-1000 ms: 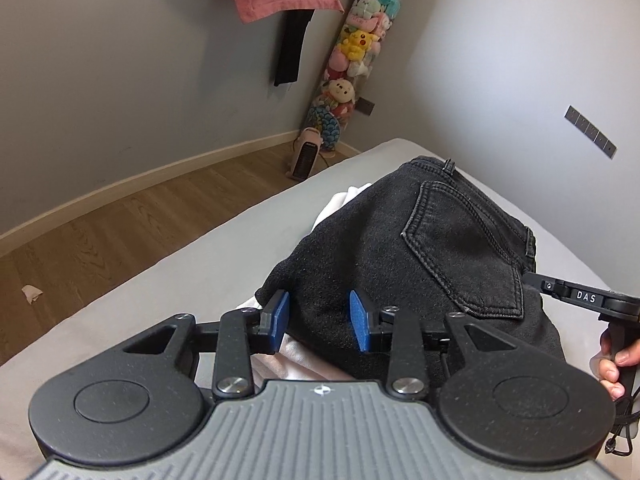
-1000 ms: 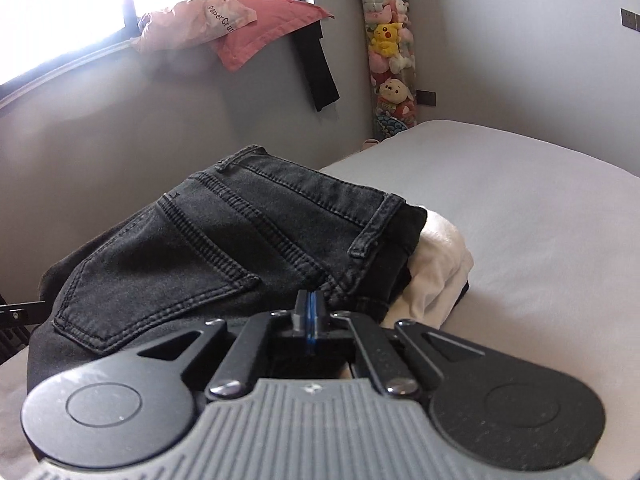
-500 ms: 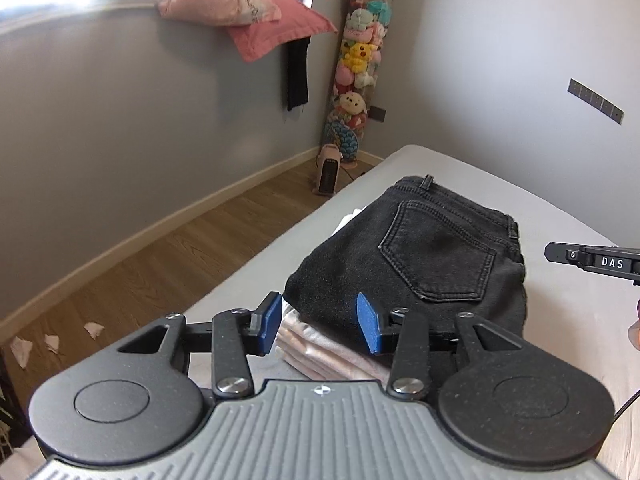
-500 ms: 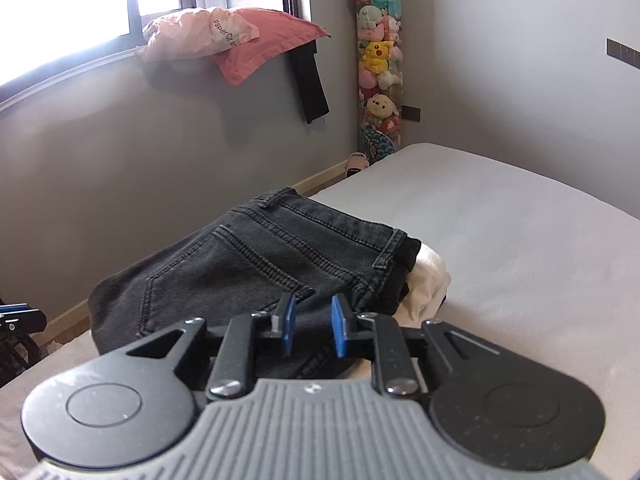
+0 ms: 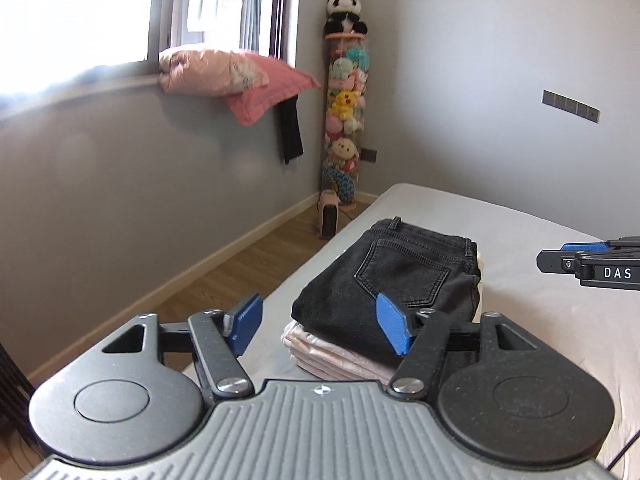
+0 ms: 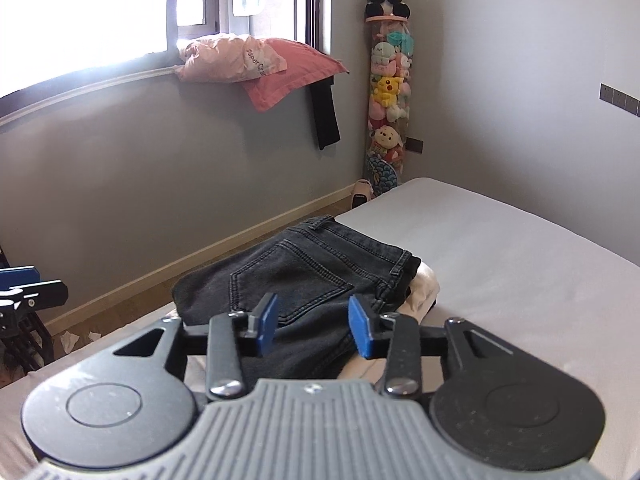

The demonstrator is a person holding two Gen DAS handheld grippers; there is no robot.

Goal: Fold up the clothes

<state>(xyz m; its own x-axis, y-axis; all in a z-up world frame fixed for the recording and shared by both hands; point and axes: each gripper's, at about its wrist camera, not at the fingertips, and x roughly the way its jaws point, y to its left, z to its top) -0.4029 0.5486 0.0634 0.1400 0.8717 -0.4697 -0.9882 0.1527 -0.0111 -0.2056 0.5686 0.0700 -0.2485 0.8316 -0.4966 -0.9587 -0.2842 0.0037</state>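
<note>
1. Left wrist view: the left gripper [image 5: 320,324] is seen w/ jaws spread wide, nothing held between the blue pads [image 5: 245,323]
2. Folded black jeans [image 5: 404,280] are seen ahead of the gripper, back pocket up, laid on top of a stack; a folded pale pink garment [image 5: 332,356] is directly under them, and a white garment [image 5: 481,270] shows at the far right edge of the stack
3. The stack is resting on the bed [image 5: 520,320], near its left edge; wood floor [image 5: 240,276] is seen beyond that edge
4. The right gripper [image 5: 588,262] enters at the right edge, above the bed, apart from the jeans; from this view its jaw state cannot be told
5. Background: pink pillows [image 5: 236,80] on the window sill, a tall clear tube of plush toys [image 5: 344,132] in the corner w/ a panda on top, a small heater [image 5: 329,218] at its base
6. Right wrist view: the right gripper [image 6: 316,322] is seen w/ jaws spread apart, pads empty, just short of the jeans [image 6: 304,280]
7. The jeans are seen lying flat, pocket up, w/ the white garment [image 6: 426,284] showing under their right side; all on the bed [image 6: 520,280]
8. The left gripper [image 6: 28,286] is seen at the left edge, apart from the stack
9. Paper scraps [image 6: 74,338] are seen on the floor at lower left
</note>
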